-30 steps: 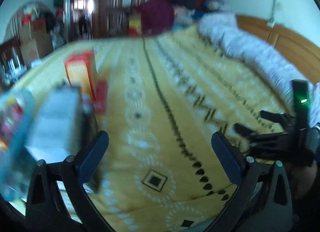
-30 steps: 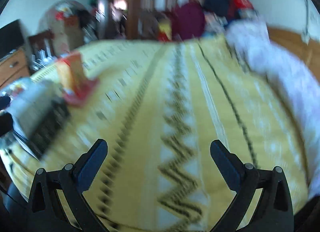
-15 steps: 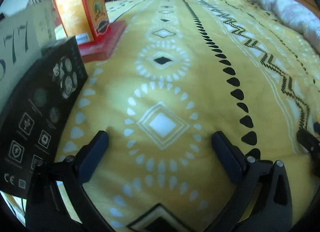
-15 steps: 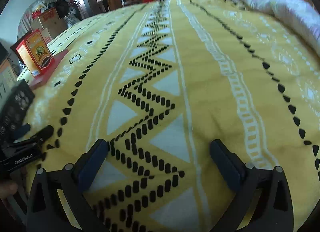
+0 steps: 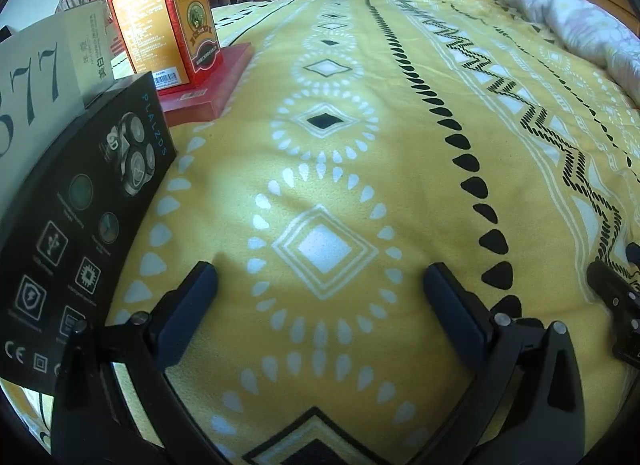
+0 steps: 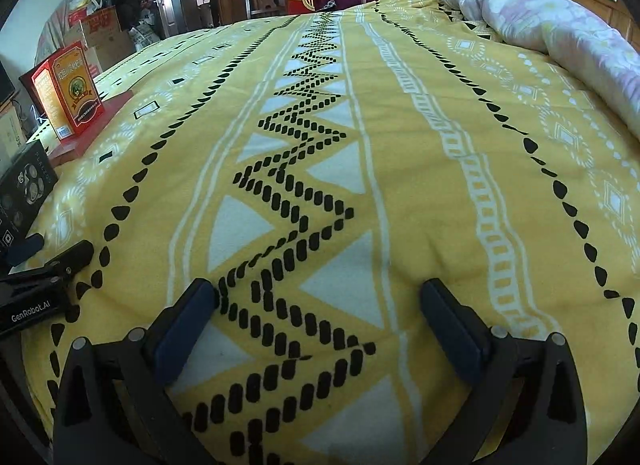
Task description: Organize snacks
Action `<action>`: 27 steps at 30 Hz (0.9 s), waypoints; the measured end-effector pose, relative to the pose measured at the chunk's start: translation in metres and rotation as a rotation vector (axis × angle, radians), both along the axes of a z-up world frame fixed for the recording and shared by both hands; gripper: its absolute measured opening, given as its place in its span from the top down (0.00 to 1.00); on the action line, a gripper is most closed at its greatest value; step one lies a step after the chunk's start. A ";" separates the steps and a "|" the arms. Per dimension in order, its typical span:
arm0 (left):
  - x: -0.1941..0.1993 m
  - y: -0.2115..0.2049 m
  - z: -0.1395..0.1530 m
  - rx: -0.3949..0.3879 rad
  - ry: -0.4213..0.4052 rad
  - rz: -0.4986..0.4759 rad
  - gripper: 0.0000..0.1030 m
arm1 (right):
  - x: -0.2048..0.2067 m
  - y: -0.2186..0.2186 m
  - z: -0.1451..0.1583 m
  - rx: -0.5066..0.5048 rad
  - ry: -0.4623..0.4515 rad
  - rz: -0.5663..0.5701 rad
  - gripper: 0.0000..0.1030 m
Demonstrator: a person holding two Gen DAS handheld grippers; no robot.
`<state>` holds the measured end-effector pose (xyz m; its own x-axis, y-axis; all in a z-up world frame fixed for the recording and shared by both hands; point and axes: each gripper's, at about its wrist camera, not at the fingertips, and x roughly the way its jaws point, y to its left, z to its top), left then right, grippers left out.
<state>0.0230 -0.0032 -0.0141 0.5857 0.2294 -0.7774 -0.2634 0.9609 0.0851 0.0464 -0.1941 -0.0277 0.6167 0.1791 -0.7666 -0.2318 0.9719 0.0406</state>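
An orange-red snack box stands upright on a flat red box at the left of the yellow patterned bedspread. Nearer me lean a black box printed with icons and a pale box marked 377. My left gripper rests open just above the blanket, to the right of the black box, nothing between its fingers. In the right wrist view the orange-red snack box and black box sit far left. My right gripper is open and empty over the zigzag pattern.
A pink floral quilt is bunched along the right side of the bed. Cardboard boxes, a chair and piled clothes stand beyond the bed's far end. The left gripper's body lies at the left edge of the right wrist view.
Both grippers have dropped low toward the bedspread and tilted down; the views went from blurred to sharp. The black box and snack boxes now loom closer on the left. Both stayed open.
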 end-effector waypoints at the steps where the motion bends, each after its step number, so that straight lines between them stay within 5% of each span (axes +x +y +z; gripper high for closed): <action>1: 0.000 0.000 0.000 -0.001 0.000 0.000 0.00 | 0.000 0.000 0.000 0.000 -0.001 0.000 0.00; 27: -0.001 0.000 0.001 -0.001 0.000 0.000 0.00 | 0.000 0.002 0.000 -0.015 -0.001 -0.001 0.00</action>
<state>0.0217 -0.0030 -0.0133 0.5856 0.2288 -0.7777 -0.2631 0.9610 0.0846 0.0460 -0.1923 -0.0275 0.6179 0.1670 -0.7683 -0.2306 0.9727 0.0260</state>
